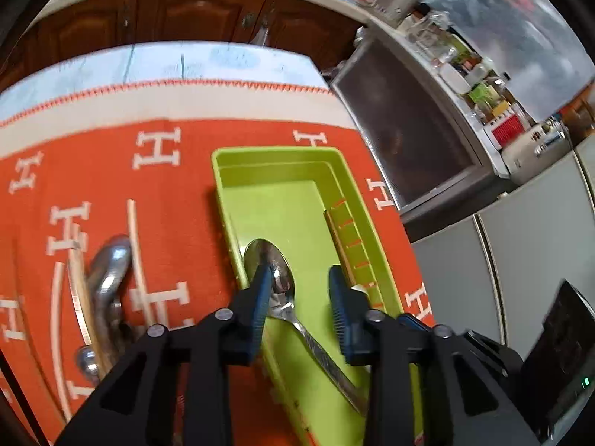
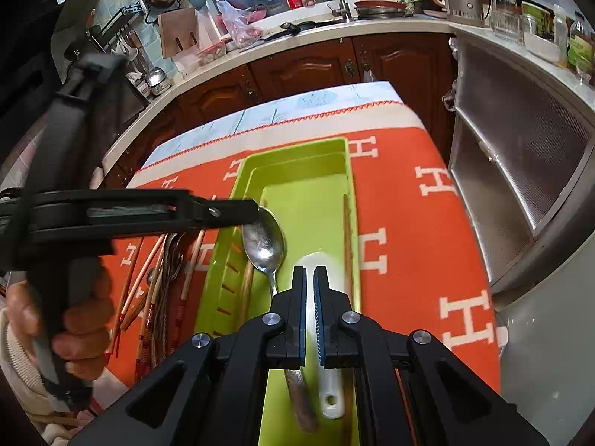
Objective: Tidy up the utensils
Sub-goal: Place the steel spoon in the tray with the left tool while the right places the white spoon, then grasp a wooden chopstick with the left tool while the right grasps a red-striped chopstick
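A lime green utensil tray (image 1: 282,163) (image 2: 297,156) lies on an orange cloth. A metal spoon (image 1: 275,275) (image 2: 264,239) lies inside it, bowl toward the far end. My left gripper (image 1: 299,282) is open, its fingers straddling the spoon's bowl without gripping it; it reaches in from the left in the right wrist view (image 2: 238,212). A white ceramic spoon (image 2: 327,371) also lies in the tray. My right gripper (image 2: 310,278) hovers over it with jaws nearly closed, holding nothing.
More metal spoons (image 1: 108,271) and several chopsticks (image 2: 148,297) lie on the cloth left of the tray. A chopstick (image 2: 347,245) lies along the tray's right side. Wooden cabinets (image 2: 305,67) stand beyond the table, a steel cabinet (image 2: 520,171) to the right.
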Motion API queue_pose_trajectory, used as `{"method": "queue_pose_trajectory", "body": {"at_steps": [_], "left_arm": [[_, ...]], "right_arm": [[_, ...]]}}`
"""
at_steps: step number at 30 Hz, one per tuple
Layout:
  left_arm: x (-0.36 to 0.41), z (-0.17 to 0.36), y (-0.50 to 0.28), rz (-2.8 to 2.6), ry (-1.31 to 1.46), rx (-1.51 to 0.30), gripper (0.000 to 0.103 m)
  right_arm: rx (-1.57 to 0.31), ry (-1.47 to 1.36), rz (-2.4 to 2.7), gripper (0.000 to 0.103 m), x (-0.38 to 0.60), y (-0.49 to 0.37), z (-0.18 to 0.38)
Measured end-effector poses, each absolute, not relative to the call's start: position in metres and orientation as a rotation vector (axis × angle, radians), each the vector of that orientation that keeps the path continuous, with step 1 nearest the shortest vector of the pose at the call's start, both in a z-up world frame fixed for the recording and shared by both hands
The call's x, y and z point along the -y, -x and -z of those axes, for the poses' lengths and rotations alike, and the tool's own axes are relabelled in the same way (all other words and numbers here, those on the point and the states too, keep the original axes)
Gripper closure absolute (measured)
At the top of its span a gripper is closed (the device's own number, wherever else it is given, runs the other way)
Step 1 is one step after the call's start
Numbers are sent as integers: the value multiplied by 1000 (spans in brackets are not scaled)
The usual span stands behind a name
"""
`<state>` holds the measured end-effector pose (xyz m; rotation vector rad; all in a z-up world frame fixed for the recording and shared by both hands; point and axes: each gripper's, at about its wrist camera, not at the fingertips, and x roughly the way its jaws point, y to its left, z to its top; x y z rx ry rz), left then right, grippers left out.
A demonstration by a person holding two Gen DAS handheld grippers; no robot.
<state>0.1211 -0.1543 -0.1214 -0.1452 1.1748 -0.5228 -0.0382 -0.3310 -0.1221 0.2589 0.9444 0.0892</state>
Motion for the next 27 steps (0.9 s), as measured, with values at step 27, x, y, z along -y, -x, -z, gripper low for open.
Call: {"method": "queue_pose_trajectory", "body": {"at_steps": [27], "left_arm": [[-85,128,-59,169,188,-1213,67]], "right_arm": [[-1008,-314,-361,83,174,14,92]]}}
